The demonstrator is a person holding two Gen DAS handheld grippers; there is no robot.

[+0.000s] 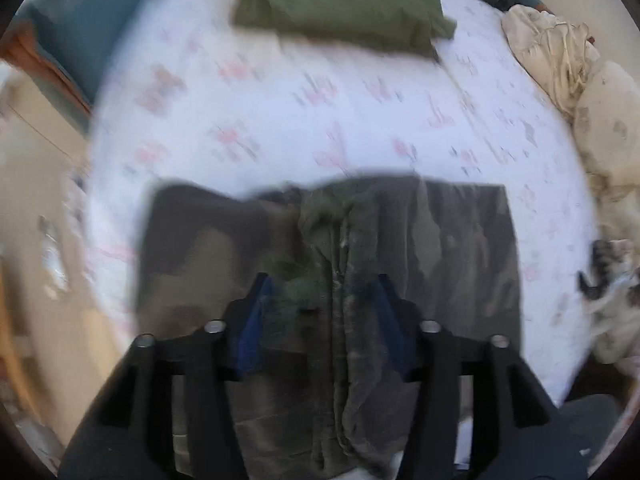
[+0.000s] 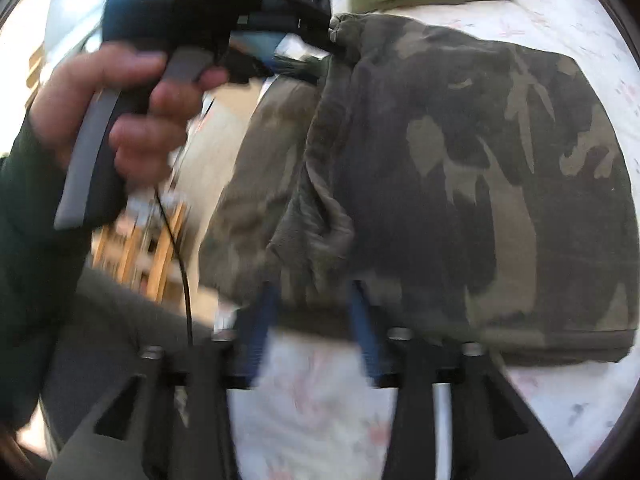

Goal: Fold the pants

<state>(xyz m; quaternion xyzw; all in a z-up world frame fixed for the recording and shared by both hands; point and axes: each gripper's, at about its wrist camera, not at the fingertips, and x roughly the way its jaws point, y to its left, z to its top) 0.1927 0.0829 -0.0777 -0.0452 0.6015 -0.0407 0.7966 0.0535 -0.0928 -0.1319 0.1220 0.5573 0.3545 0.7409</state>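
Left wrist view: the left gripper (image 1: 322,300) hangs over the camouflage pants (image 1: 332,280) with its blue-padded fingers (image 1: 256,320) spread apart; the cloth lies under the gap, but the pads do not press on it. The pants lie folded in a rough rectangle on a white bedsheet (image 1: 320,120) printed with pink figures, a bunched ridge running down their middle between the fingers. Farther up the sheet, well apart from the pants, lies a folded olive-green garment (image 1: 340,4). A crumpled cream blanket (image 1: 568,80) sits along the right edge of the bed.

Right wrist view: the right gripper (image 2: 316,304) also has its blue fingers (image 2: 362,320) spread, their tips at the near edge of the pants, nothing pinched between them; printed sheet shows in the gap. The pants fill the upper right, a thick gathered fold near the left side. At the upper left a hand (image 2: 120,108) in a dark green sleeve (image 2: 36,220) grips the handle of the other gripper, which reaches to the far corner of the pants. The picture is blurred.
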